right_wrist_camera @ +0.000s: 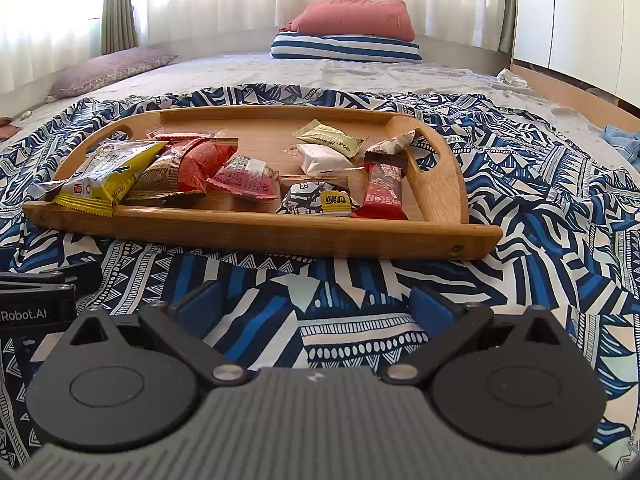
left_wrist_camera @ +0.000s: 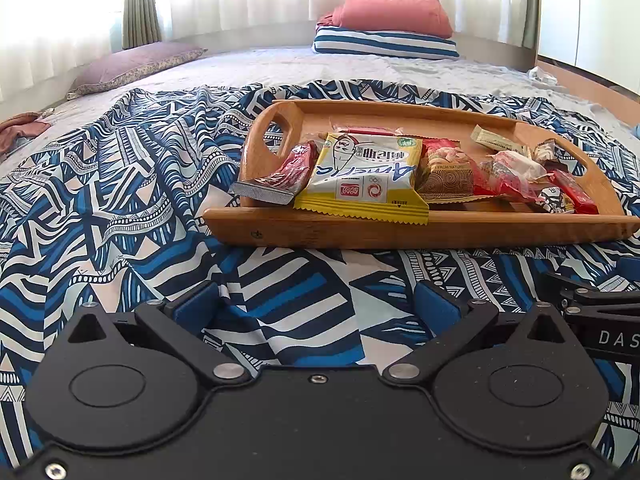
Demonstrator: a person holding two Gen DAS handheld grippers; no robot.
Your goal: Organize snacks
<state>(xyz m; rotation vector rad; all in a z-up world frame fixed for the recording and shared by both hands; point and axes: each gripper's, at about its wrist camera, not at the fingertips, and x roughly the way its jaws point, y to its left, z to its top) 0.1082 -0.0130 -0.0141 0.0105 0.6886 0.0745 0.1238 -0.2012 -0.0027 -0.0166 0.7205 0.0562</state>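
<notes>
A wooden tray [left_wrist_camera: 420, 226] with cut-out handles at both ends sits on a blue-and-white patterned cloth [left_wrist_camera: 120, 184] spread over a bed, and every snack in view lies inside it. At its left end a yellow-and-white packet [left_wrist_camera: 364, 176] overlaps the front rim, with a dark red wrapper [left_wrist_camera: 286, 174] touching its left side and a brown bag with spiral print [left_wrist_camera: 446, 180] just to its right. Toward the right end lie a pink wrapped cake [right_wrist_camera: 246, 180], a white packet [right_wrist_camera: 324, 160], an olive-green bar [right_wrist_camera: 328, 138], a black-and-white packet with a yellow label [right_wrist_camera: 316, 200] and a red bar [right_wrist_camera: 382, 192] near the right handle. The left gripper [left_wrist_camera: 318, 306] rests low over the cloth in front of the tray, its blue pads spread wide with nothing between them — the right gripper [right_wrist_camera: 318, 306] sits just beside it, also spread wide and empty. A pink pillow [right_wrist_camera: 356, 18] lies on a striped one [right_wrist_camera: 346, 50] at the far end of the bed.
</notes>
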